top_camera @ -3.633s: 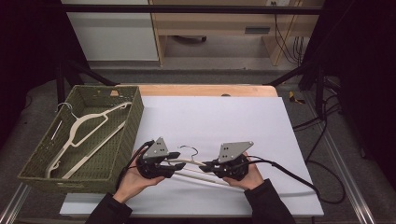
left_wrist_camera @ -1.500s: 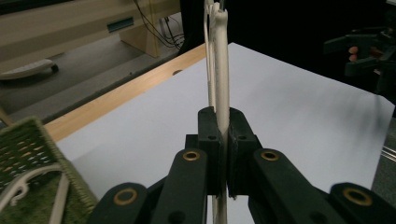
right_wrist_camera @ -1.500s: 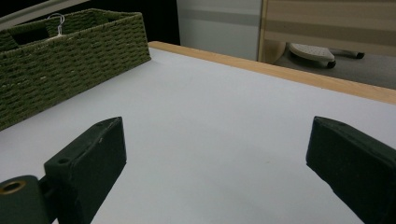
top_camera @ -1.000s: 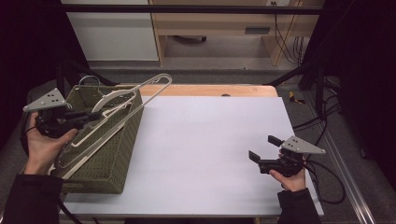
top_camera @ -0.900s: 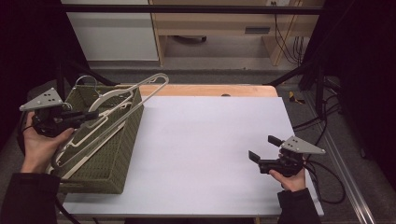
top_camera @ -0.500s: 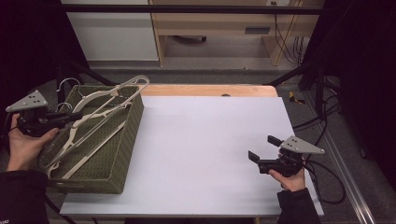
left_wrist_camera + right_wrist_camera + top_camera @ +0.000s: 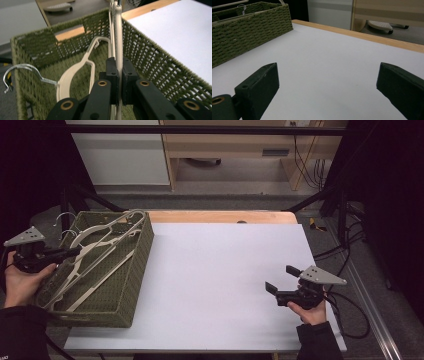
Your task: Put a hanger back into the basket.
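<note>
Work in hand: a cream hanger [image 7: 107, 237] was being lowered into the green woven basket [image 7: 135, 270] at the table's left edge; judged from the pictures, the placing step was near its end but the release was not yet made.
Left gripper [image 7: 119, 75]: jaws closed on the hanger's bar, pads pressed against either side of it; the grip sat at one end of the bar, probably so that the rest of the hanger could be steered lengthwise into the basket.
Hanger position: it lay slanted over the basket, far end resting at the far rim, near end raised in the jaws; not yet flat inside.
Hanger appearance: slim, pale cream, smooth; curved shoulders and a straight lower bar.
Other hangers: one more cream hanger [image 7: 75, 72] lay inside the basket with its metal hook [image 7: 21, 72] projecting past the wall; others lay beneath, so the new one would have to settle on top of them.
Right gripper [image 7: 286, 280]: jaws spread wide and empty; it rested low over the white table [image 7: 225, 270], well apart from the basket, evidently parked out of the way.
Risk: the hooks could snag the weave or each other on release.
</note>
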`<move>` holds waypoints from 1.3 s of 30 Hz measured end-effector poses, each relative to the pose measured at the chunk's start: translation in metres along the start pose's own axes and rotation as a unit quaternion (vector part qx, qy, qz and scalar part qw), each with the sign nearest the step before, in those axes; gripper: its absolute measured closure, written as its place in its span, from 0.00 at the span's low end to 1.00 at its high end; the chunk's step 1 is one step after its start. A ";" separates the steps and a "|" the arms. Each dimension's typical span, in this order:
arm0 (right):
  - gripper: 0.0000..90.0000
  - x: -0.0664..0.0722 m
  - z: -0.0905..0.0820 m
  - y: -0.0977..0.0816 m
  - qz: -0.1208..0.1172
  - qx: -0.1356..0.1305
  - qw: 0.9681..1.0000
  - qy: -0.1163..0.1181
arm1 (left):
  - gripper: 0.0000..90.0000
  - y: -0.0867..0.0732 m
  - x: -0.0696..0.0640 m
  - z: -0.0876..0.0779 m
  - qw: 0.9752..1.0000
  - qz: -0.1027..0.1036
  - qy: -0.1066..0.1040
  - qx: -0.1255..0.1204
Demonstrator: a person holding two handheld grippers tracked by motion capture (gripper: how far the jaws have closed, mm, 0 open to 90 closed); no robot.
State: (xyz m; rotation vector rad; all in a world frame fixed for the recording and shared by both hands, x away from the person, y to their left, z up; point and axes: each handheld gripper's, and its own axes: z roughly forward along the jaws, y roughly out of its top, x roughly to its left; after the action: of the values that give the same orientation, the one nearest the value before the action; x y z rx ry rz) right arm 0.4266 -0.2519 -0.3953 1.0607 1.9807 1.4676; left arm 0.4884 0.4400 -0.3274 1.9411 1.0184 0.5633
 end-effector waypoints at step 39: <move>0.05 0.003 0.004 -0.001 0.000 0.009 1.000 0.004 | 0.44 -0.049 0.009 0.051 0.972 -0.129 0.138 0.138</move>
State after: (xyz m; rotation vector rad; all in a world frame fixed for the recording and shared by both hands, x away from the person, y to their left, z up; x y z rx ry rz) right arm 0.4276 -0.2476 -0.3976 1.0655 2.0023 1.4585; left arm 0.5074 0.4384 -0.3956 1.9572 1.5724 0.5765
